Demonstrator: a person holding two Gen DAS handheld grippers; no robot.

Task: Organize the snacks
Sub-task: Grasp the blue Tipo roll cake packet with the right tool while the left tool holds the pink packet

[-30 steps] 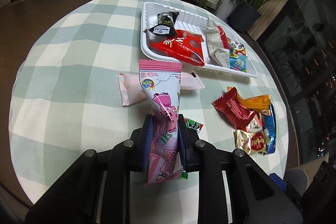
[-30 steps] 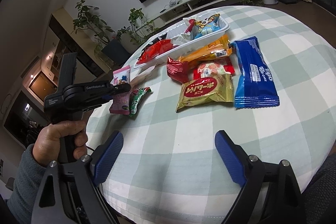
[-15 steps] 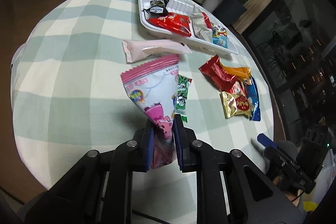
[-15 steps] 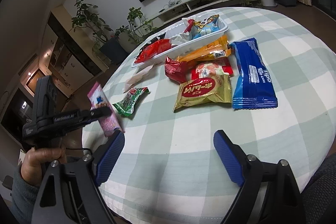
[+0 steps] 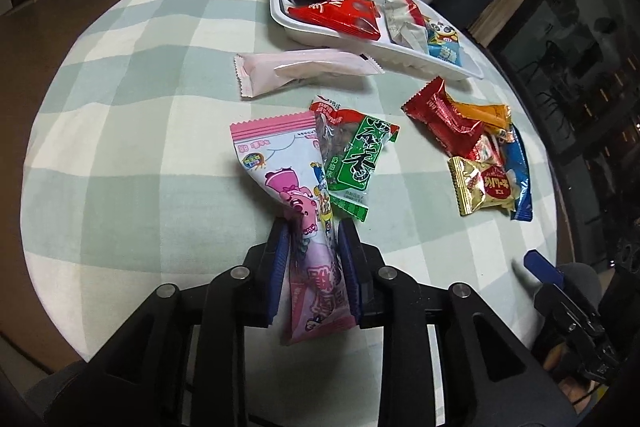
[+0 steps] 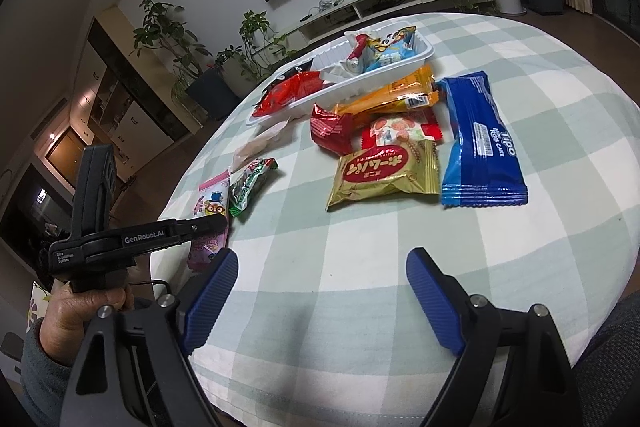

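My left gripper [image 5: 314, 239] is shut on a pink cartoon snack packet [image 5: 288, 179], held just above the checked tablecloth beside a green packet [image 5: 354, 155]. The held packet also shows in the right wrist view [image 6: 210, 205], under the left gripper [image 6: 218, 225]. My right gripper [image 6: 320, 267] is open and empty above the table's near edge. A white tray [image 5: 384, 49] at the far side holds several snacks, among them a red packet [image 5: 340, 17].
A pale pink packet [image 5: 304, 69] lies in front of the tray. A pile of packets sits to the right: red [image 5: 444, 119], orange [image 6: 394, 97], gold [image 6: 384, 177] and a long blue one [image 6: 478, 143]. Potted plants and a TV unit stand beyond the round table.
My left gripper with the pink packet pulled back towards me and up, then came forward and down again beside the green packet. The right gripper stayed open and almost still.
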